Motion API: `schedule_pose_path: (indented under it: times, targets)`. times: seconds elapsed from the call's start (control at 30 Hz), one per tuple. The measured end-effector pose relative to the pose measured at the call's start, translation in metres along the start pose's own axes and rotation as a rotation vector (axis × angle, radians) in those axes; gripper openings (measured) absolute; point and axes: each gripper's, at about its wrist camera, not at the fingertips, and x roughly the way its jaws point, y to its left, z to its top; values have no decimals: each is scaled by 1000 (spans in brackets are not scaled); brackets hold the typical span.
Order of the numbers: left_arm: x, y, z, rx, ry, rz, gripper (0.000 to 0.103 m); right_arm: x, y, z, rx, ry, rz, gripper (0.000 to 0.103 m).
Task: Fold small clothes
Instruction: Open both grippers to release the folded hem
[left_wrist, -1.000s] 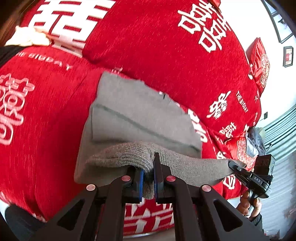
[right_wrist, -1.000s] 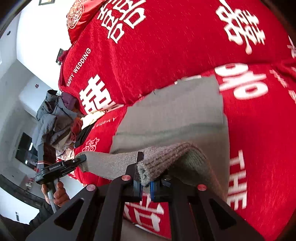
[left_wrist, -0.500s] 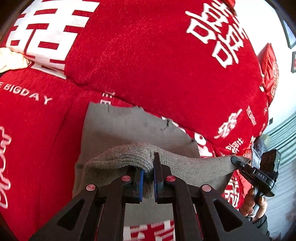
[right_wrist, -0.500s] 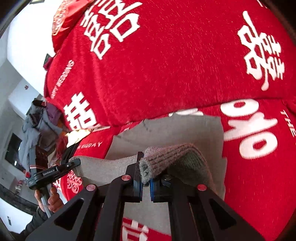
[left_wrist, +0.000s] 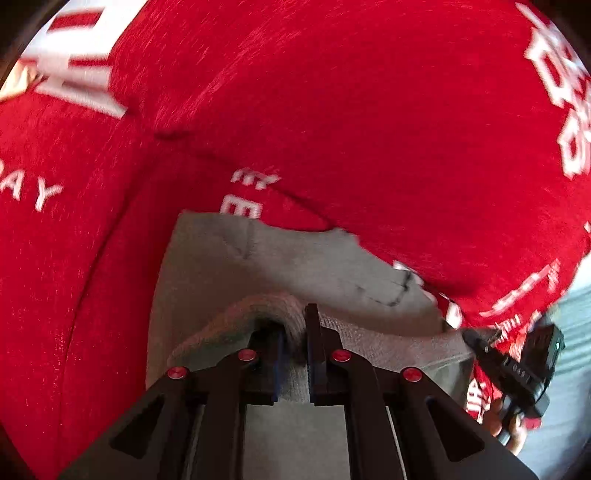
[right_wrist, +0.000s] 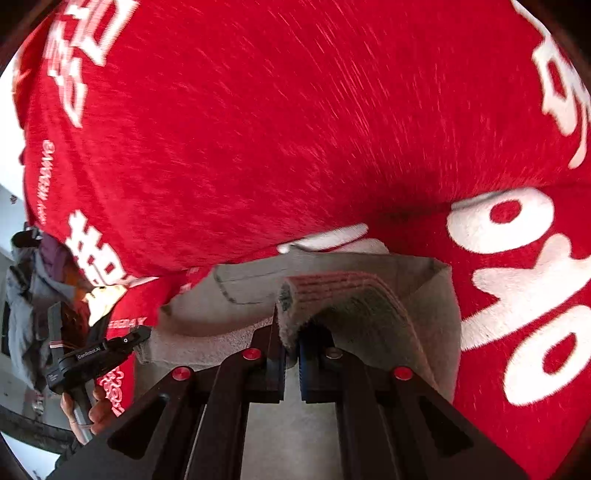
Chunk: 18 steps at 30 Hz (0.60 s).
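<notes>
Grey ribbed knit, the folded hem of a small garment (left_wrist: 280, 266), is clamped at its left end in the left tool (left_wrist: 293, 354) and at its right end in the right tool (right_wrist: 291, 347). Its smooth body is spread on a plush red cover (left_wrist: 332, 110) printed with white characters; heaped grey clothes (right_wrist: 26, 295) are seen far off.

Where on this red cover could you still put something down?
Bare red cover lies left of the grey garment, and more lies to its right, up to the white lettering. Behind the garment the cover rises like a cushion. The crowded part is the garment itself, where the left gripper and right gripper pinch its knit hem.
</notes>
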Motion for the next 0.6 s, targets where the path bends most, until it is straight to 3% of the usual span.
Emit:
schedule_pose_path:
  times: [0.07, 0.1, 0.13, 0.17, 0.2, 0.23, 0.3, 0.4, 0.47, 0.6]
  targets:
    - [12, 7, 5, -43, 58, -13, 10, 14, -9, 1, 24, 21, -14, 9]
    - [16, 10, 9, -67, 83, -18, 19, 19, -13, 1, 38, 30, -31, 12]
    - [17, 13, 13, -92, 91, -49, 37, 24, -17, 3, 51, 41, -48, 15]
    - [16, 15, 15, -112, 86, -83, 48, 29, -21, 4, 63, 47, -62, 27]
    - [12, 16, 18, -137, 71, -119, 71, 31, -25, 5, 80, 42, -79, 41]
    - [6, 17, 21, -161, 53, -144, 87, 29, -28, 5, 93, 27, -86, 47]
    - [-7, 19, 25, -194, 18, -188, 94, 21, -32, 4, 116, -8, -69, 64]
    - [-32, 18, 22, -179, -28, -202, 94, 0, -32, 1, 122, -55, -69, 65]
    - [-47, 10, 12, -94, -49, -159, 94, -18, -26, -4, 79, -97, -49, 65]
    - [-41, -34, -21, 224, -48, 36, 94, -32, -2, -20, -135, -89, -188, 66]
